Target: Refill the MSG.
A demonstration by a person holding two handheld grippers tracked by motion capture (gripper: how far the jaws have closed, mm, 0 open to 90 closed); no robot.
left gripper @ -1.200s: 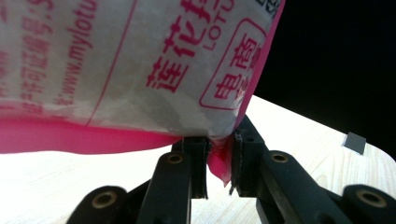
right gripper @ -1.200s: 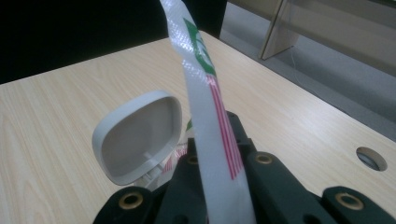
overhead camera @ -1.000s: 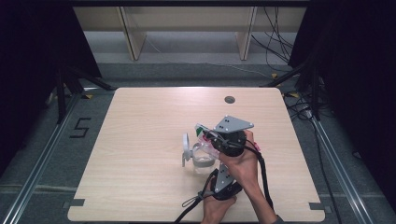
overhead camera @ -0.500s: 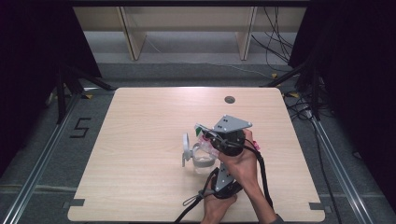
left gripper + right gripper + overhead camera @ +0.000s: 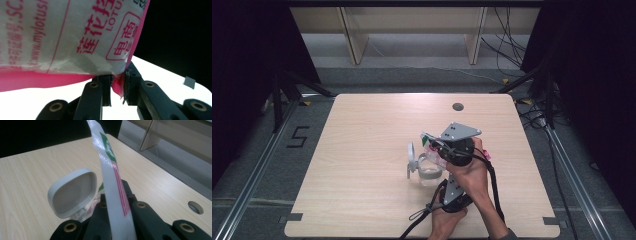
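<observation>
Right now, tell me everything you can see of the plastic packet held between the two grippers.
The packet is thin, crinkled white plastic film with a pink edge and red print, including Chinese characters; its far end shows a green mark and red stripes. The left gripper clamps its pink corner and the right gripper pinches its other end, so it hangs above the clear container with the open grey lid.
</observation>
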